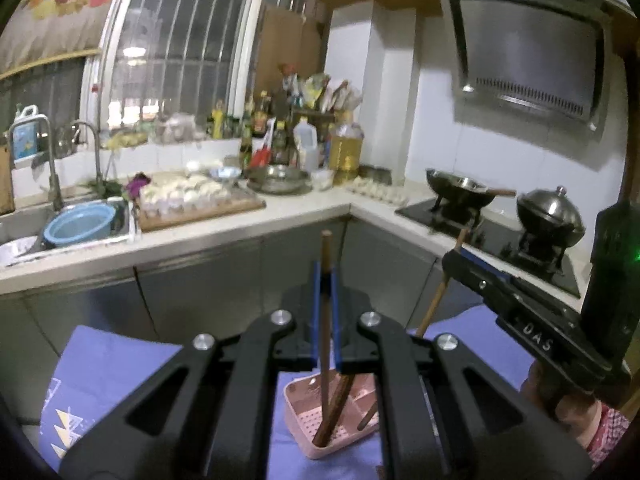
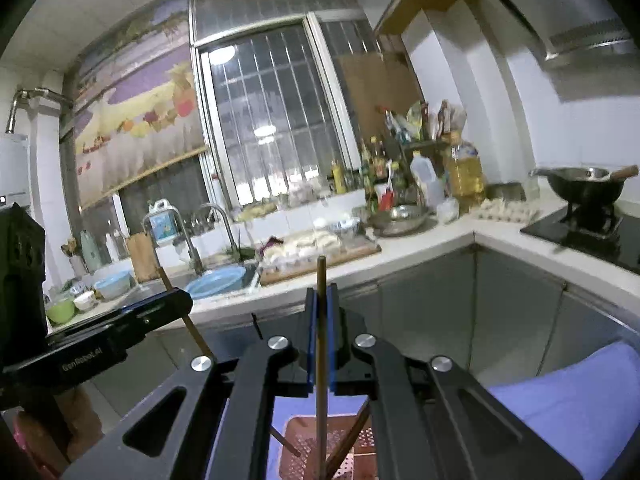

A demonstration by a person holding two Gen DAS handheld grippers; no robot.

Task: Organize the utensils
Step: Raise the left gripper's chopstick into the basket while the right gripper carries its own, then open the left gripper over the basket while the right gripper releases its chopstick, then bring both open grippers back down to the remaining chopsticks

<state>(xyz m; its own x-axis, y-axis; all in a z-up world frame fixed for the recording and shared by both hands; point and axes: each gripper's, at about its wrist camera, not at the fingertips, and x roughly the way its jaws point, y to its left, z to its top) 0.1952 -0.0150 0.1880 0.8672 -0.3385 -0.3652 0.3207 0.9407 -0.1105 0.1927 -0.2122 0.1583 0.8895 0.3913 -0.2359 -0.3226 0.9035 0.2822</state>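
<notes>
Both black two-finger grippers are clamping one brown wooden chopstick each: left gripper (image 1: 326, 276) is pinching its chopstick (image 1: 325, 320) upright, right gripper (image 2: 321, 300) is doing the same with its own (image 2: 321, 360), both hanging over the pink perforated plastic basket (image 1: 304, 412) sitting on the lavender cloth (image 1: 104, 368)

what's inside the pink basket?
Pink basket holds brown chopsticks leaning in it, over a perforated floor. The tongs' black frames cover its sides, so the exact count stays unclear.
</notes>
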